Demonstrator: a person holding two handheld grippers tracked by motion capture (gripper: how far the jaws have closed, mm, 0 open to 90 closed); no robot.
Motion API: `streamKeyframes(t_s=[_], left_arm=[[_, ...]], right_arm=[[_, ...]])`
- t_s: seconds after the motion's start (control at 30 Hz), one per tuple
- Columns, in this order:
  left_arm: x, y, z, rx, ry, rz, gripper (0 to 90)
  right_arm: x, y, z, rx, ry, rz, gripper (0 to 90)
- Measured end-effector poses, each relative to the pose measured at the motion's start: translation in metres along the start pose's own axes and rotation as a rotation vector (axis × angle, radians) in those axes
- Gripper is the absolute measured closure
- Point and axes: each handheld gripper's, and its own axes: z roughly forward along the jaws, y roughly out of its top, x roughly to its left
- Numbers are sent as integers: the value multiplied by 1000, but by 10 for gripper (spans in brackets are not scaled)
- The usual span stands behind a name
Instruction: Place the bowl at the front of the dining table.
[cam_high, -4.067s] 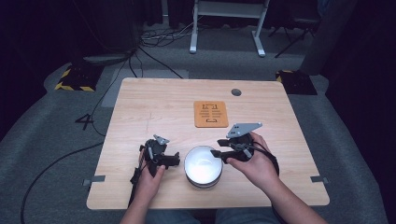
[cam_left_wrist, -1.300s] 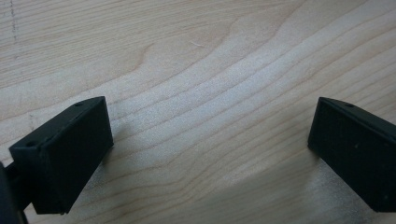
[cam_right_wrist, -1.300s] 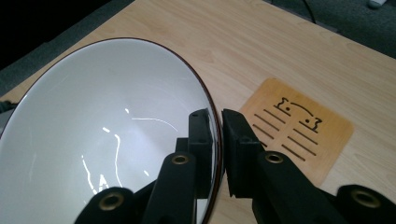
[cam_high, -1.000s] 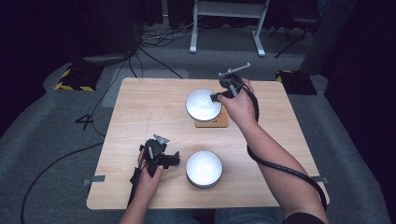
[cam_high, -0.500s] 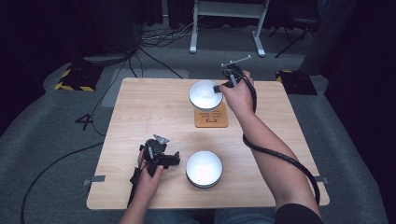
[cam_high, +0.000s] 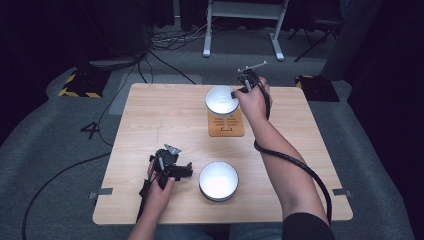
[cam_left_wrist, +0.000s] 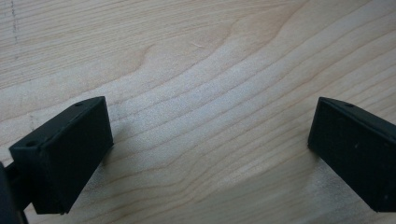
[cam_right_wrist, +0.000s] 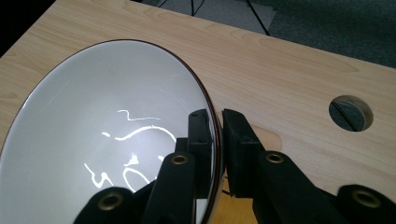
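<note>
Between the jaws of our right gripper (cam_right_wrist: 218, 140) we are pinching the rim of a white glazed bowl with a dark edge (cam_high: 221, 99), which is hanging to the gripper's left over the far end of an orange rectangular wooden board (cam_high: 226, 125). Our right arm is reaching far forward, wrist bent inward. Nearer us, our left gripper (cam_high: 167, 167) is resting unclenched on the pale wooden table (cam_high: 150, 115), just left of a second white bowl (cam_high: 218, 180).

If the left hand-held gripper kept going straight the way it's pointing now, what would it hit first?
Most likely the bare wooden table: the left hand-held gripper has its open jaws aimed at the wood grain, with nothing between them. How far off the surface lies is unclear.
</note>
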Motion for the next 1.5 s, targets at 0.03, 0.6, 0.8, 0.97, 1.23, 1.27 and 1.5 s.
streamKeyframes(t_s=[0.03,0.6,0.8,0.97,1.23,1.27,1.5], left_arm=[[0,0,0,0,1,1,0],[0,0,0,1,-2,-1,0],[0,0,0,2,-5,-3,0],[0,0,0,1,-3,-2,0],[0,0,0,1,-3,-2,0],[0,0,0,2,-2,-2,0],[0,0,0,1,-2,-2,0]], right_arm=[[-1,-1,3,4,2,13,827],[-27,-28,47,59,-25,108,825],[-32,-33,57,60,-27,134,825],[-32,-35,66,71,-36,128,825],[-33,-39,73,85,-46,126,823],[-32,-40,73,87,-45,129,823],[-33,-41,75,91,-51,112,824]])
